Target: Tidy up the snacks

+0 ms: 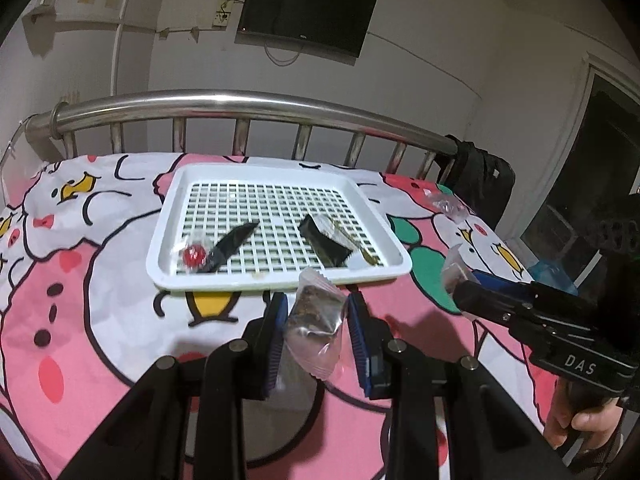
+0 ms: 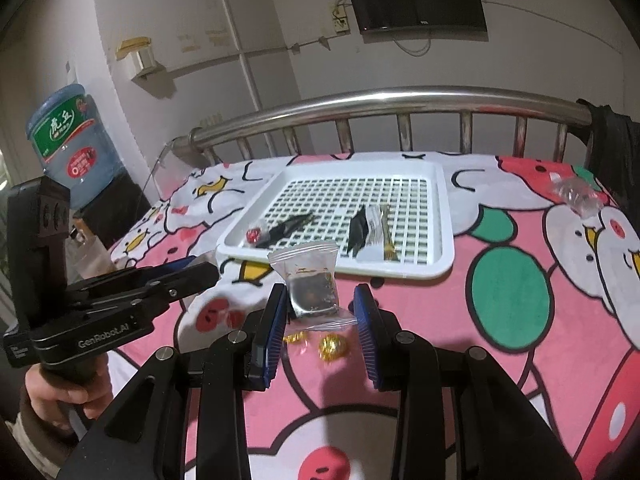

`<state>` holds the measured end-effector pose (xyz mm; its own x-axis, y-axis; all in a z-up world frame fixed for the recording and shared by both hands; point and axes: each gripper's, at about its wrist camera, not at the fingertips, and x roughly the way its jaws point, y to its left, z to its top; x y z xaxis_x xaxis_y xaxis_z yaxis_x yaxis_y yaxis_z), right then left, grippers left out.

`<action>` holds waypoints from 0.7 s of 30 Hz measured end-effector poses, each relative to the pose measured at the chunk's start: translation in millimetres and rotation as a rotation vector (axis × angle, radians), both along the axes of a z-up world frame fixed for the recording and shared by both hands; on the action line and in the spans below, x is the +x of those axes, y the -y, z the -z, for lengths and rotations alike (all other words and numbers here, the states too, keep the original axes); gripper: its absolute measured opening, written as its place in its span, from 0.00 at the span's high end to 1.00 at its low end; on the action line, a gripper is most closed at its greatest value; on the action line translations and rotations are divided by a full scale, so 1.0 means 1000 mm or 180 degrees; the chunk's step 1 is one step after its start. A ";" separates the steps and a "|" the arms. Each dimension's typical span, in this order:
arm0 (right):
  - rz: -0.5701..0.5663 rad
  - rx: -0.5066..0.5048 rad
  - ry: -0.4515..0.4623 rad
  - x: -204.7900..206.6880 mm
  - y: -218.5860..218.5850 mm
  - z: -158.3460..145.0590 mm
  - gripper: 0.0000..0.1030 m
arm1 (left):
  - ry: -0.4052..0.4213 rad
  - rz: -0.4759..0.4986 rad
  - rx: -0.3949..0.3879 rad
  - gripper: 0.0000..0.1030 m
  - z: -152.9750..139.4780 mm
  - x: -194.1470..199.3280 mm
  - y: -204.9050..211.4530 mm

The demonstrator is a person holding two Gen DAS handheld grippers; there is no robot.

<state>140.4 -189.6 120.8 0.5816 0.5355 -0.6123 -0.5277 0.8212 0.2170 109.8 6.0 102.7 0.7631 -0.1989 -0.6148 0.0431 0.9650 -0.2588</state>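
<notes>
A white slotted tray [image 1: 168, 276] [image 2: 440, 264] lies on the pink cartoon bedsheet. It holds a red candy [image 1: 195, 256] [image 2: 252, 236], black wrappers [image 1: 320, 240] [image 2: 358, 232] and a gold stick [image 2: 387, 232]. My left gripper [image 1: 317, 312] is shut on a clear packet of brown snack [image 1: 314, 316], just in front of the tray's near rim. My right gripper [image 2: 321, 312] is shut on a clear packet with a dark snack [image 2: 312, 284], also near the tray's front rim. It also shows in the left wrist view [image 1: 460, 280].
Gold-wrapped candies [image 2: 332, 346] lie on the sheet under my right gripper. A clear wrapper [image 1: 444, 202] [image 2: 576, 196] lies right of the tray. A steel bed rail [image 1: 240, 104] runs behind. A water jug [image 2: 68, 140] stands far left.
</notes>
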 end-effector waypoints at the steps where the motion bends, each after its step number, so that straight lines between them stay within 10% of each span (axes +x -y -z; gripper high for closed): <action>1: 0.0010 -0.0002 0.0003 0.004 0.000 -0.003 0.68 | 0.0008 -0.0018 -0.0007 0.68 -0.002 0.004 -0.002; 21: 0.0339 -0.0153 -0.0426 0.110 -0.005 0.009 0.68 | -0.0283 -0.0288 0.0074 0.68 0.009 0.098 -0.013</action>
<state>250.9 -184.2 112.0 0.5451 0.4435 -0.7114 -0.4062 0.8821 0.2386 207.9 19.2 94.2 0.7196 -0.1167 -0.6845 -0.0666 0.9697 -0.2352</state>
